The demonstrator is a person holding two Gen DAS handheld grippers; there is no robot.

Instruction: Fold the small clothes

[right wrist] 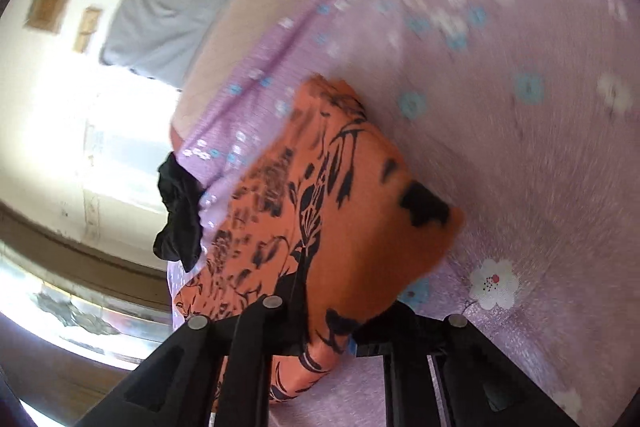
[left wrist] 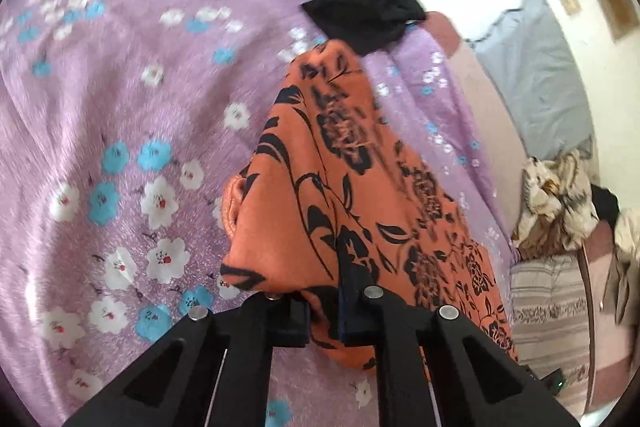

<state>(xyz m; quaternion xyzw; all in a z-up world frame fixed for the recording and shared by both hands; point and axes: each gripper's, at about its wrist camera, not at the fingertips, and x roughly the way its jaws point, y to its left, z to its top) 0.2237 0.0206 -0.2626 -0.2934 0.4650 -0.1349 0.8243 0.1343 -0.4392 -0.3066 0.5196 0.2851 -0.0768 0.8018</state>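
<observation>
Both the left tool and right tool pinch the orange floral garment above the bed; next, probably spread it flat.

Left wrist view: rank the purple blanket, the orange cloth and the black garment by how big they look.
1. purple blanket
2. orange cloth, though it looks bigger from being near the camera
3. black garment

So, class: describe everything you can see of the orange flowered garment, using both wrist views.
The orange garment is soft-looking cloth printed with black flowers and leaves. It is bunched and partly lifted over the lilac flowered bedspread, draping in folds. The left gripper is shut on one part of it and the right gripper on another. A hemmed edge shows at its left in the left wrist view. A black garment lies just beyond it.
</observation>
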